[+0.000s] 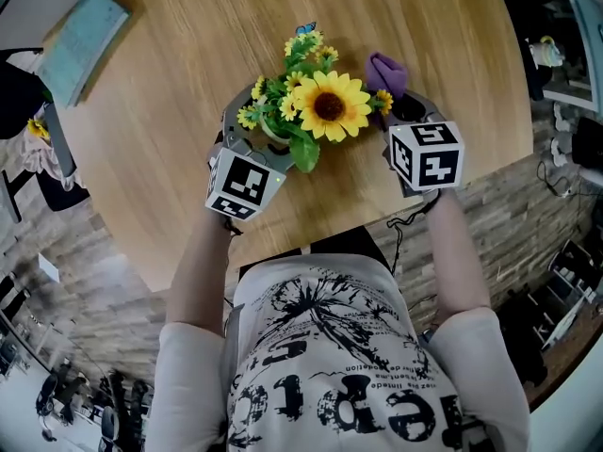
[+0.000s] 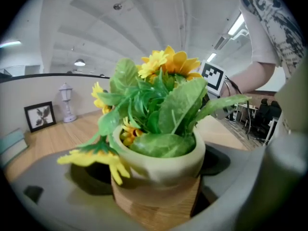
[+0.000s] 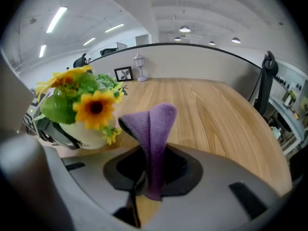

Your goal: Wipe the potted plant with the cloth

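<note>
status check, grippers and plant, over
Left gripper shut on potted plant. Right gripper shut on purple cloth. Nothing between cloth and plant.

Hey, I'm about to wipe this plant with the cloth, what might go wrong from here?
The left gripper holds the potted plant only by its wooden base; a wiping push might tip or slip it. The right gripper pinches just a narrow fold of the purple cloth, so it may pull free. The sunflower overhangs and could snag.
</note>
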Tool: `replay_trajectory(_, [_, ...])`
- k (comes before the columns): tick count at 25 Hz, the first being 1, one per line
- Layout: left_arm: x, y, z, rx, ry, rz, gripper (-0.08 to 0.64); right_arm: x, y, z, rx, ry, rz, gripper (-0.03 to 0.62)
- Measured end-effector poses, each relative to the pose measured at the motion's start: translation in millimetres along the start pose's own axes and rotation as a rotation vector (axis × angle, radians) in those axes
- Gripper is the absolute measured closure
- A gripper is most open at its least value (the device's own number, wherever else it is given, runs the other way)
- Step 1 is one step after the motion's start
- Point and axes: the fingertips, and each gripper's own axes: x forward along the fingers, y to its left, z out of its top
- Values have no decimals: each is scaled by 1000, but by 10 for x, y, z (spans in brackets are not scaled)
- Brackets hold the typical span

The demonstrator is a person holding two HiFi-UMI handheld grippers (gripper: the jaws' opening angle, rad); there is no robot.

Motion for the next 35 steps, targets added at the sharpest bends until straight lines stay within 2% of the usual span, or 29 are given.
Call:
replay_trajectory(8, [-370,276,475,-61,-65,95,38,-75,306,321,-59,-45,67,511])
replay_trajectory(15, [-841,444,846,-100,-126,155,38,-193,847,616,-102,-110,207,511])
replay_trajectory(20, [-1191,504,951,-127,-140,195,38,-359,1357,873,-139,-209,327,511])
replay_trajectory(25, [-1509,613,1003,-154,-176,243,38,-465,1787,1063,-142,-324,411,514])
replay_trajectory(30, [-1715,641,1017,-147,-171,265,38,-555,2241,1106,-226,-351,503,514])
replay_trajectory(35, [-1796,669,996,-173,-172,253,38,-574,2409,1138,-316,-356,533,514])
